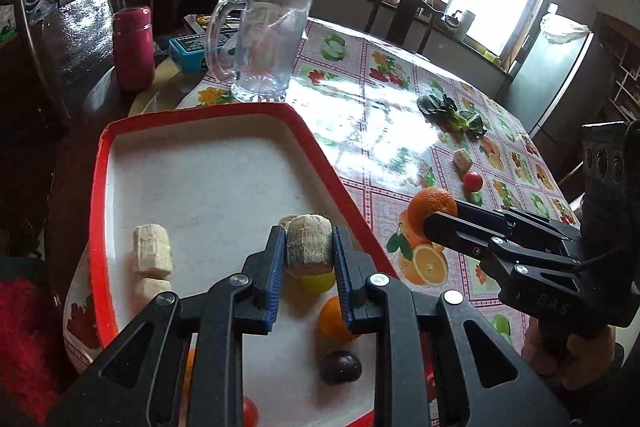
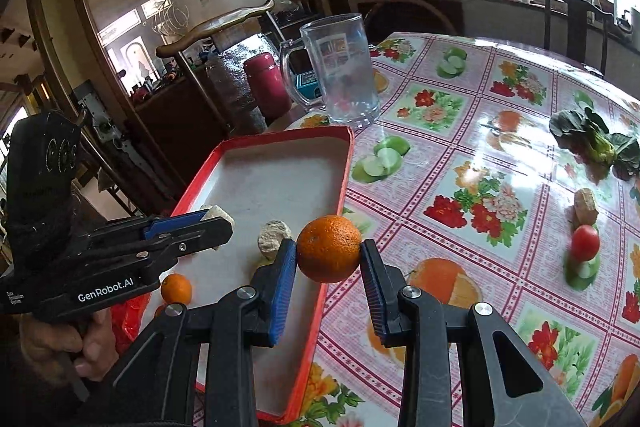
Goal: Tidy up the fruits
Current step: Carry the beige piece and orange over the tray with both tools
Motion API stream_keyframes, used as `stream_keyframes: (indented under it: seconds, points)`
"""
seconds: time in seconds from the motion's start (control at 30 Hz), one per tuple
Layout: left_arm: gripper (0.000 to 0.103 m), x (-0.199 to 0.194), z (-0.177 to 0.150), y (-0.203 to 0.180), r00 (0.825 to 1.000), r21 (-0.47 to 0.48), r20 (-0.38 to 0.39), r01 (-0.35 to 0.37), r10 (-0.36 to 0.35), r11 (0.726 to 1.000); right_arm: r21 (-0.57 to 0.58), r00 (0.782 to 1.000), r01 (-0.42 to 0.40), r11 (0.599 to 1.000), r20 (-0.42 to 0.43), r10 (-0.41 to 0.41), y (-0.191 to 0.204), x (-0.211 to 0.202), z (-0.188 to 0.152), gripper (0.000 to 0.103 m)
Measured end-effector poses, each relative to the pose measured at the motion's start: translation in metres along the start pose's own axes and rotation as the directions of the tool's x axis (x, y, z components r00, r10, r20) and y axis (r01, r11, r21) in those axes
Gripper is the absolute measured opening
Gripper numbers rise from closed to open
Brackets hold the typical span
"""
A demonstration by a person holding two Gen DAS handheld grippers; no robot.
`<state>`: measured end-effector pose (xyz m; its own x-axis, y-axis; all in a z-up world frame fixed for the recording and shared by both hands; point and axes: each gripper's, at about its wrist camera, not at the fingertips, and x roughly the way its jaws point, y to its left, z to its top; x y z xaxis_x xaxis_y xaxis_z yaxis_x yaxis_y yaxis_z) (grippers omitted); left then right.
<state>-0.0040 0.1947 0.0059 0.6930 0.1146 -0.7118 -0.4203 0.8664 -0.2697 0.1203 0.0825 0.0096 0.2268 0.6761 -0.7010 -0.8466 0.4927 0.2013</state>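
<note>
Left wrist: both grippers loaded over the tray (image 1: 100,187).
We've got the left gripper (image 1: 310,247) pinching a chunk (image 1: 309,245), and the right gripper (image 2: 328,253) clamping an orange (image 2: 329,247), probably headed for the tray.

"GenRobot.AI" on left tool (image 2: 218,227) body

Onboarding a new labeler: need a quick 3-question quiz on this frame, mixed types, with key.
1. True or false: the right hand-held gripper holds an orange.
2. The left hand-held gripper grips: A) tomato B) pale chunk C) mug
3. Fill in: the left hand-held gripper is over the red ____.

Key:
1. True.
2. B, the pale chunk. The tomato lies on the tablecloth; the mug stands beyond the tray.
3. Tray.
</note>
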Motion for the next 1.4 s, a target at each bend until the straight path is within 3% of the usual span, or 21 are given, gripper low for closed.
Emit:
stream_keyframes:
  seconds: [0.63, 1.1, 1.4]
  points:
    - [0.021, -0.006, 0.018, 0.07, 0.996, -0.082, 0.03, -0.081, 0.084, 0.993, -0.033, 0.998, -0.032, 0.999, -0.061, 0.03, 0.035, 0.064, 0.029, 0.033]
    - [0.021, 0.037, 0.03, 0.107, 0.986, -0.106, -0.072, -0.159, 0.152, 0.982, -0.087, 0.986, 0.008, 0.996, -0.164, -0.022, 0.046, 0.122, 0.044, 0.033]
    - [0.023, 0.048, 0.028, 0.112, 0.974, -0.121, -0.137, -0.198, 0.181, 0.973, -0.064, 0.983, -0.006, 0.998, -0.182, -0.006, 0.04, 0.126, 0.042, 0.038]
